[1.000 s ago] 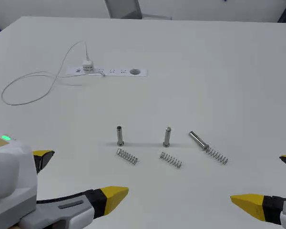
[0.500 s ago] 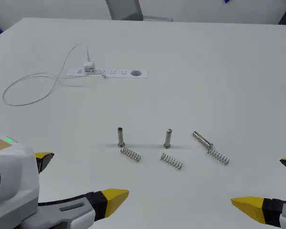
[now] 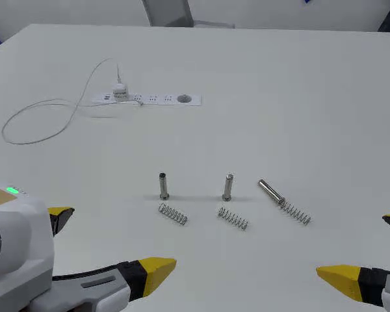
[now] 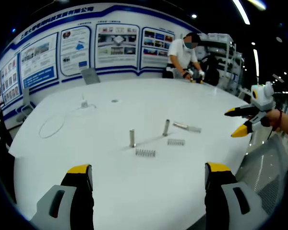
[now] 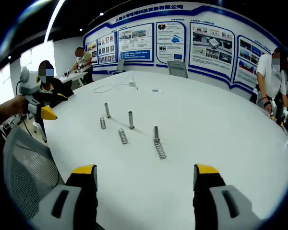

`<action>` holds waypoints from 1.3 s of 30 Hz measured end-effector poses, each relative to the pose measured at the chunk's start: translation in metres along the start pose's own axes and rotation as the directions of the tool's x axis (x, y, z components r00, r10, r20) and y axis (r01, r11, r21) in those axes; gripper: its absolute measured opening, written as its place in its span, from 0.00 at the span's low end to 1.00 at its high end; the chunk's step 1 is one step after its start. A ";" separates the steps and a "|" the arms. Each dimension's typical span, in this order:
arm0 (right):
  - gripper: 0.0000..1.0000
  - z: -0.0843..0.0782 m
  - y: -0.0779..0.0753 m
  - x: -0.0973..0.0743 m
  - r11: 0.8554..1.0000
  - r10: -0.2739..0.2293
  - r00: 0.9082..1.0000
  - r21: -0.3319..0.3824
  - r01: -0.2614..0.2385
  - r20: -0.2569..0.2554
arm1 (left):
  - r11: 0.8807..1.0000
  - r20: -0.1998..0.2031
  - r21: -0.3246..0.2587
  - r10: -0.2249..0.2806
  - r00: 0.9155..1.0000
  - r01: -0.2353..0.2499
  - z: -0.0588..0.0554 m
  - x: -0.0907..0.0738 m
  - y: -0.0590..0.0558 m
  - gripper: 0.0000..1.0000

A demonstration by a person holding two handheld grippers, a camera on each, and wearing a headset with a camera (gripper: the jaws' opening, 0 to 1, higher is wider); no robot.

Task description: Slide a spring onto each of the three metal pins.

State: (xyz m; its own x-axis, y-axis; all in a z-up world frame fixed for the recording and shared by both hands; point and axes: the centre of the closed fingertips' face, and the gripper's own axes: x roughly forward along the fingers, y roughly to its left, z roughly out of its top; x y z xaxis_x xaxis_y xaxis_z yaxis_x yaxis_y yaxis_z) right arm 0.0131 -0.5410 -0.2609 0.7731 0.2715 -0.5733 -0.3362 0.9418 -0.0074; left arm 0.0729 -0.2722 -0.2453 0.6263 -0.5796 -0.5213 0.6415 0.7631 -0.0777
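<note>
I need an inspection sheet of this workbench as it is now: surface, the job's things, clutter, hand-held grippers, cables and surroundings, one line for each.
Surface: white table, smooth.
Job's things: in the head view, left pin and middle pin stand upright; right pin lies flat. Left spring and middle spring lie loose in front of the upright pins; right spring lies in line with the flat pin's end, not over its shaft.
Clutter: nothing seen.
Grippers: left hand-held gripper and right hand-held gripper open, holding nothing, at the near edge.
Cables: power strip with a white cable looping beside it.
Surroundings: poster wall; a person beyond the table.
</note>
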 end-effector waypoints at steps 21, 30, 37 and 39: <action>0.70 0.024 -0.017 0.019 1.000 0.005 1.000 -0.010 -0.005 -0.006 | 1.000 0.007 0.013 0.003 1.000 -0.003 0.001 0.002 0.001 0.96; 0.63 0.035 -0.029 0.046 1.000 0.020 1.000 0.007 -0.020 -0.023 | 1.000 0.002 0.012 -0.007 1.000 0.007 -0.002 0.006 0.000 0.95; 0.57 0.043 -0.039 0.065 1.000 0.025 0.999 0.012 -0.024 -0.021 | 1.000 -0.002 0.007 -0.016 1.000 0.016 -0.005 0.010 -0.001 0.95; 0.55 0.045 -0.041 0.070 1.000 0.025 0.999 0.012 -0.025 -0.022 | 1.000 -0.001 0.004 -0.019 1.000 0.019 -0.005 0.011 -0.002 0.95</action>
State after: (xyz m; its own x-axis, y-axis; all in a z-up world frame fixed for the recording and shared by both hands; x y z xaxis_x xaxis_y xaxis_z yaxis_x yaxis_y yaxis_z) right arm 0.1050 -0.5513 -0.2643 0.7522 0.2906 -0.5914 -0.3488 0.9370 0.0168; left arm 0.0762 -0.2783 -0.2553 0.6136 -0.5937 -0.5206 0.6552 0.7508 -0.0839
